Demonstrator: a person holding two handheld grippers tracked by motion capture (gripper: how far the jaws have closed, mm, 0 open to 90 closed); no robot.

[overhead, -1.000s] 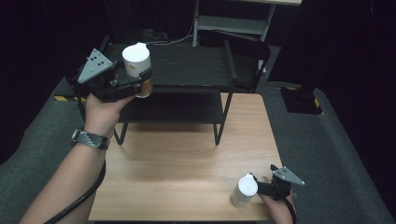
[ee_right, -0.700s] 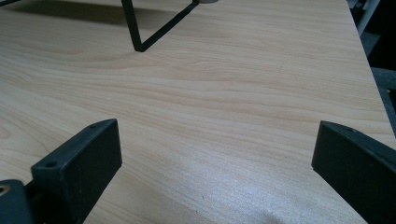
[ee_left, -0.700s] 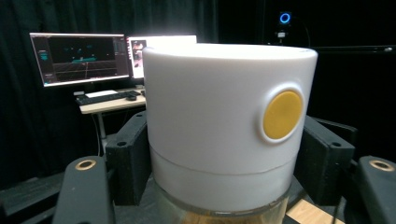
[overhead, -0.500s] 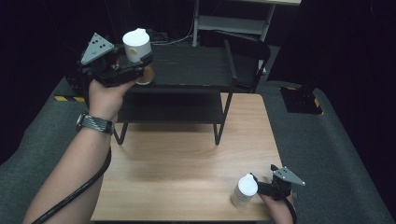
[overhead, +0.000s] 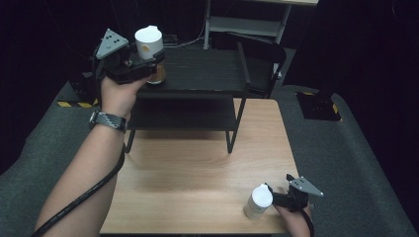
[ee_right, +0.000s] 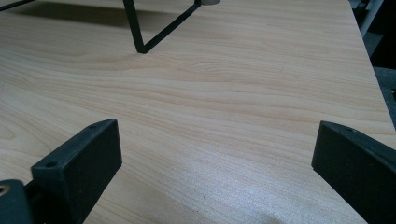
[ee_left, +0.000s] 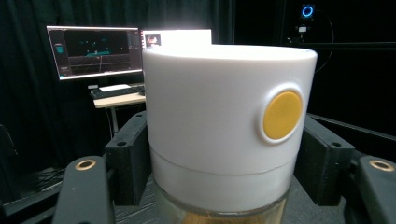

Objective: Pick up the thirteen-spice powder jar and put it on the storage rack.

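Left tongs clamped around white-lidded jar above black shelf, right tongs wide apart over bare table

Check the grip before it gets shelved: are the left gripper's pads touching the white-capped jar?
Touching. In the left gripper view, both black pads press against the jar sides with no gap.

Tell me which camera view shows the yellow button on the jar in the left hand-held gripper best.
The left gripper view: the yellow button sits large and sharp on the white lid of the jar, which is clamped between the jaws. The high view shows the button as a tiny spot beside the left hand-held gripper.
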